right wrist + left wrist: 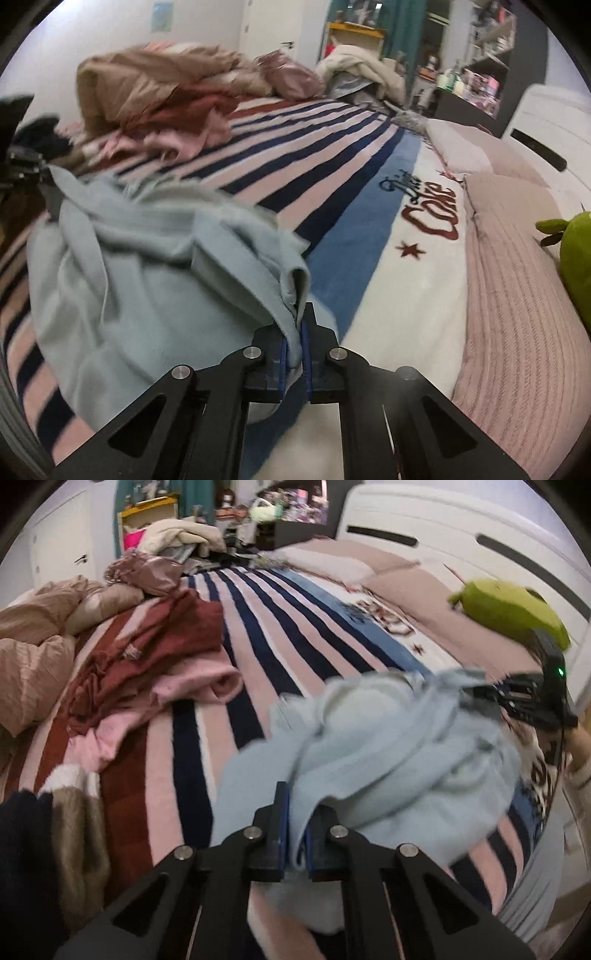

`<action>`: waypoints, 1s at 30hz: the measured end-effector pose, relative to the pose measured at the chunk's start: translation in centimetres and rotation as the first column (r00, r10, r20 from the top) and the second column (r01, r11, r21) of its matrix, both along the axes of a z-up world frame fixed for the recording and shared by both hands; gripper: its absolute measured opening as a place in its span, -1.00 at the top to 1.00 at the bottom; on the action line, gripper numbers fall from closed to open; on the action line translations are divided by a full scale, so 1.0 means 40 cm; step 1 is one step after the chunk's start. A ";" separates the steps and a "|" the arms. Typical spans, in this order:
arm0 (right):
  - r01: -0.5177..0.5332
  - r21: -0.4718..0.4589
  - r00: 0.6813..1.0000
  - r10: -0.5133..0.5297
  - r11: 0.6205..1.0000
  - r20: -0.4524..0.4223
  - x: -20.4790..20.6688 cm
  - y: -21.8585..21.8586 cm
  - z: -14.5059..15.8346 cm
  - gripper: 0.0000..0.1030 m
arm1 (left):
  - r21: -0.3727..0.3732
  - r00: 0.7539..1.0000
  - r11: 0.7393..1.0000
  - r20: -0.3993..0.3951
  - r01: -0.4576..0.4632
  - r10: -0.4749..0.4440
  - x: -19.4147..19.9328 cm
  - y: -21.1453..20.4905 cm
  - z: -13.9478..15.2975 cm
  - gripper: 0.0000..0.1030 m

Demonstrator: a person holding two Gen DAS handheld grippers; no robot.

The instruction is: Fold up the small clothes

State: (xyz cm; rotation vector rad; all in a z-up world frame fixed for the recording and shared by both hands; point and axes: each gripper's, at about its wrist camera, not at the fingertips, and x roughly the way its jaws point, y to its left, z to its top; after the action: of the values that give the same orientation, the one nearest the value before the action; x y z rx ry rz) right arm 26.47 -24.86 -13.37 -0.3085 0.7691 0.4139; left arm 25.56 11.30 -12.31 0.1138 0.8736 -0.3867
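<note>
A crumpled light blue garment (pixel 388 746) lies bunched on the striped blanket (pixel 280 635) of a bed. My left gripper (pixel 295 834) is shut on one edge of it, with the cloth pinched between the blue pads. My right gripper (pixel 295 347) is shut on another edge of the same light blue garment (pixel 147 266), its fabric squeezed between the fingers. In the left wrist view the right gripper (pixel 491 698) shows at the far side of the garment. The left gripper (pixel 40 173) shows at the left edge of the right wrist view.
A heap of maroon and pink clothes (pixel 155 672) lies to the left on the blanket. Beige bedding (pixel 33 646) is piled beyond it. A green plush toy (pixel 513 609) rests by the white headboard (pixel 461 542). Dark and brown clothes (pixel 44 842) sit at the near left.
</note>
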 end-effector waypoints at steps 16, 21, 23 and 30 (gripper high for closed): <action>0.137 -0.064 0.976 -0.145 0.989 -0.163 0.289 0.010 -0.058 0.71 | 0.097 0.975 0.975 -0.068 -0.202 0.209 0.406 -0.011 -0.078 0.78; 0.222 0.111 0.960 -0.197 0.969 -0.197 0.293 -0.061 -0.015 0.26 | 0.049 0.963 0.966 -0.076 -0.255 0.258 0.415 0.030 -0.065 -0.11; 0.227 0.157 0.961 -0.196 0.961 -0.193 0.266 -0.077 0.014 0.06 | 0.022 0.971 0.972 -0.050 -0.234 0.235 0.379 0.045 -0.025 -0.20; 0.172 0.272 0.958 -0.097 0.947 -0.269 0.151 -0.059 0.007 -0.30 | -0.073 0.988 0.989 -0.089 -0.132 0.126 0.266 0.034 -0.013 -0.61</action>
State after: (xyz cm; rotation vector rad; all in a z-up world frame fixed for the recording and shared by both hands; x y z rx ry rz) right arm 32.52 -27.22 -13.11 0.0793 0.9585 0.4352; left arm 36.22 12.67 -12.83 -0.0322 0.9426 -0.3058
